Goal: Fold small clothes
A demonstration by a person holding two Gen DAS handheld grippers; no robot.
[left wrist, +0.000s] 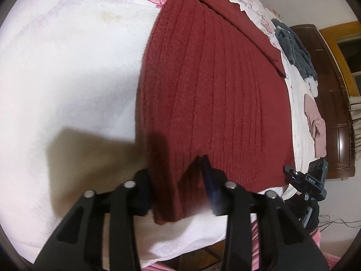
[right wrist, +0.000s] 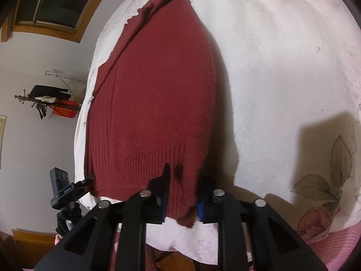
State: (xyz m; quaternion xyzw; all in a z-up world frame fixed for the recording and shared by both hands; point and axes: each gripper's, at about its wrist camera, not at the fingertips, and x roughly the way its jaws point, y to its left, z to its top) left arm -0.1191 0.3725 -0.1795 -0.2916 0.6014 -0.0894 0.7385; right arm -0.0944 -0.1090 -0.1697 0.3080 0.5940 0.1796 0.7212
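Left gripper (left wrist: 178, 180) and right gripper (right wrist: 183, 187) each clamp the red sweater (left wrist: 209, 94)'s hem; sleeves folded in, final lengthwise fold apparently remaining

sweater (left wrist: 214, 94): flat on bed (left wrist: 67, 67), hem at near edge
left gripper (left wrist: 178, 180): at hem's left corner
right gripper (right wrist: 183, 185): at hem's right corner
clothes pile (left wrist: 293, 47): on bed, beyond sweater, twd headboard (left wrist: 331, 103)
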